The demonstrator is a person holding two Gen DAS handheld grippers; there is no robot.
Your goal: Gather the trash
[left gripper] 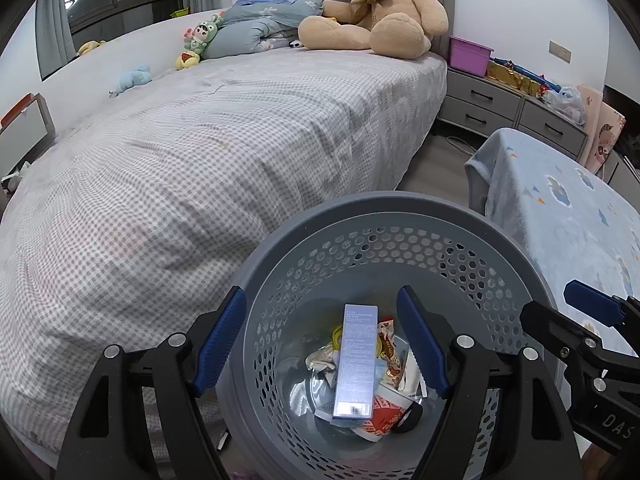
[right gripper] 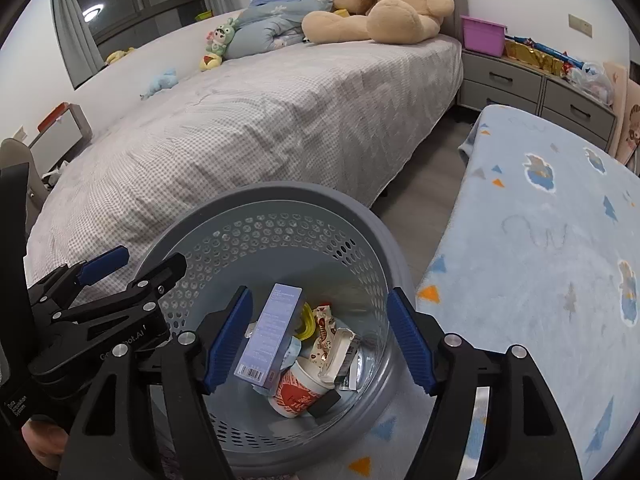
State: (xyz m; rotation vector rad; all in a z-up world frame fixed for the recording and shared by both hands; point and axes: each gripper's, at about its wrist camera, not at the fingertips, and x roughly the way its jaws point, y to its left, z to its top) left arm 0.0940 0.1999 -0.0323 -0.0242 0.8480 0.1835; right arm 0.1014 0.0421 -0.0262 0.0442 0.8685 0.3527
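A grey perforated trash basket (left gripper: 400, 216) (right gripper: 280, 196) stands on the floor between the bed and a blanket-covered surface. Inside lies a long pale blue box (left gripper: 355, 360) (right gripper: 270, 336) on top of a red-and-white paper cup (left gripper: 382, 408) (right gripper: 298, 388), wrappers and a yellow piece. My left gripper (left gripper: 320, 340) hangs open over the basket's mouth, nothing between its blue pads. My right gripper (right gripper: 320, 340) is also open above the basket, empty. Each gripper shows at the edge of the other's view, the right one (left gripper: 560, 312) and the left one (right gripper: 136, 264).
A bed with a grey checked sheet (left gripper: 192, 152) fills the left, with a large teddy bear (left gripper: 376, 12) and small plush toys at its head. A light blue blanket (right gripper: 540, 260) covers a surface on the right. Grey drawers (left gripper: 512, 112) with a purple bin line the far wall.
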